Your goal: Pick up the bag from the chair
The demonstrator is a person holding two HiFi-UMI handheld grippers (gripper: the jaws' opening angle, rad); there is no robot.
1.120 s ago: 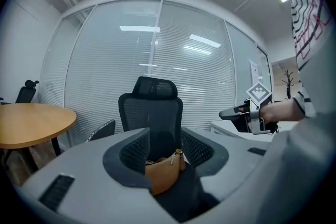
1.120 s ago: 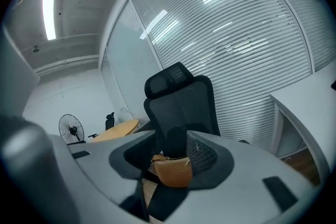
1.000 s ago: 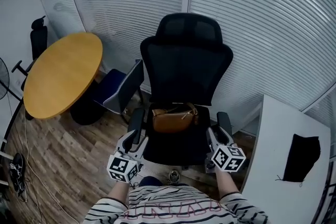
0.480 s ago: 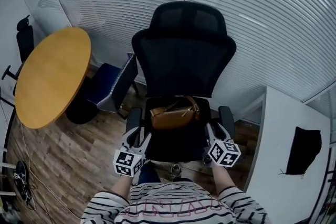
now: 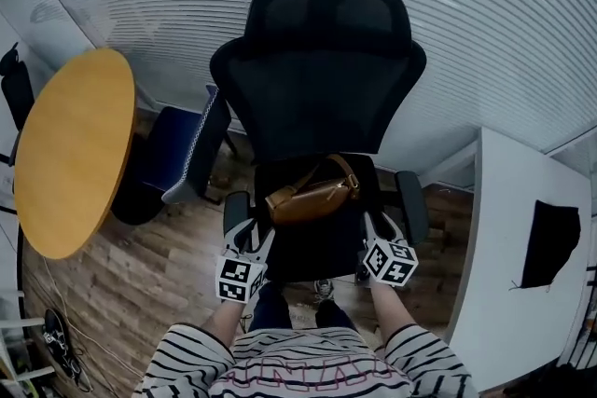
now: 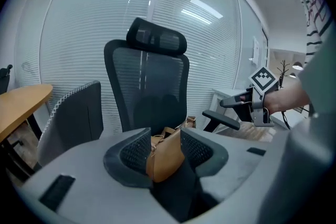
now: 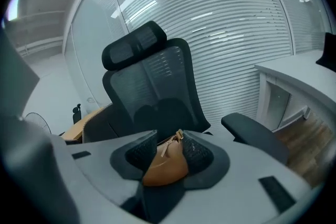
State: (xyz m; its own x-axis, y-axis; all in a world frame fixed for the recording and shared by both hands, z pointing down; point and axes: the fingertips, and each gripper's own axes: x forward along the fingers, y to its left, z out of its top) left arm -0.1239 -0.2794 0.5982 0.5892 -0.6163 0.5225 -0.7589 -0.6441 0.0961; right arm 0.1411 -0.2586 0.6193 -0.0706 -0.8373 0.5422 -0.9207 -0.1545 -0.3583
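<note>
A tan leather bag (image 5: pixel 312 196) with a strap lies on the seat of a black mesh office chair (image 5: pixel 317 98). My left gripper (image 5: pixel 250 236) is at the seat's front left corner, beside the left armrest, short of the bag. My right gripper (image 5: pixel 373 228) is at the front right corner, by the right armrest. In the left gripper view the bag (image 6: pixel 165 157) shows through the gap of the open left gripper (image 6: pixel 165 136), with the right gripper (image 6: pixel 233 104) off to the side. In the right gripper view the bag (image 7: pixel 165 168) lies beyond the open right gripper (image 7: pixel 170 141). Neither gripper touches it.
A round wooden table (image 5: pixel 70 154) stands at the left, with a dark blue chair (image 5: pixel 182 154) between it and the office chair. A white desk (image 5: pixel 508 247) carrying a black cloth (image 5: pixel 550 242) is at the right. Window blinds (image 5: pixel 485 33) close off the back.
The view has closed in on the chair, and both grippers have come forward to the seat's front corners. The bag has stayed where it was.
</note>
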